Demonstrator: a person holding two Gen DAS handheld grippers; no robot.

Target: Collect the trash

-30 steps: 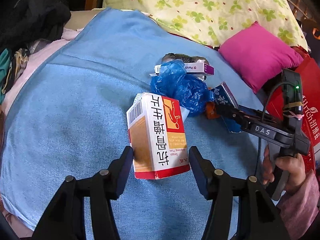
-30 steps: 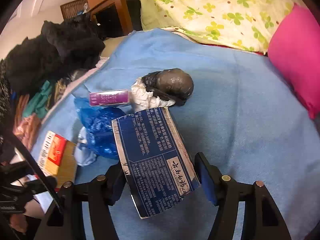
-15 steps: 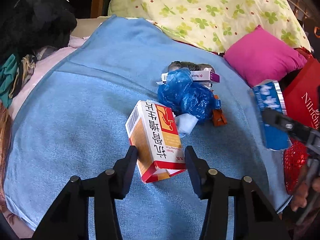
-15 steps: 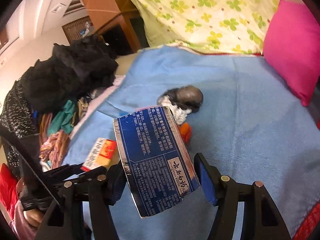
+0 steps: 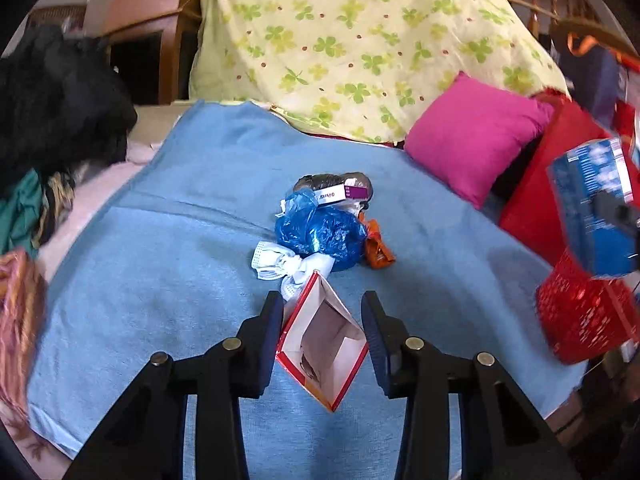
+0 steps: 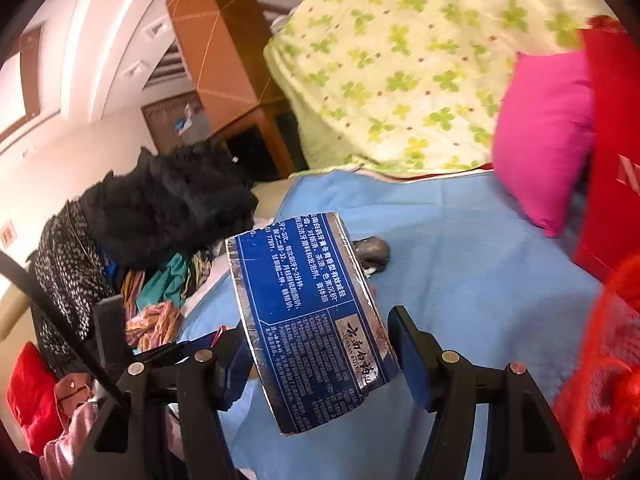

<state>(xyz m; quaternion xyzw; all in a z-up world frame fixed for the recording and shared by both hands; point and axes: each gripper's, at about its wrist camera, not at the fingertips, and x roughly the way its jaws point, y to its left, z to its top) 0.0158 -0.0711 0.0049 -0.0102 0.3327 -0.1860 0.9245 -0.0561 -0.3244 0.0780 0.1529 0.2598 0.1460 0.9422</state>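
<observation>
My left gripper (image 5: 322, 320) is shut on a red and white carton (image 5: 322, 346), lifted off the blue blanket (image 5: 180, 240) with its open end toward the camera. My right gripper (image 6: 320, 344) is shut on a blue toothpaste box (image 6: 304, 320), held in the air; the box also shows at the right of the left wrist view (image 5: 592, 208), above a red mesh basket (image 5: 580, 320). On the blanket lie a blue plastic bag (image 5: 320, 236), a white and purple box (image 5: 340, 194), a white mask (image 5: 280, 266), an orange wrapper (image 5: 376, 248) and a dark wad (image 6: 370, 250).
A pink cushion (image 5: 472, 136) and a red bag (image 5: 552, 152) are at the right. A clover-print quilt (image 5: 360, 40) lies behind. Dark clothes (image 5: 52, 100) are piled at the left. The red mesh basket also fills the right edge of the right wrist view (image 6: 608, 360).
Both grippers have risen and pulled back. The left one lifted and tilted the carton so its open end faces me. The right one carried the blue box right, toward the red basket.
</observation>
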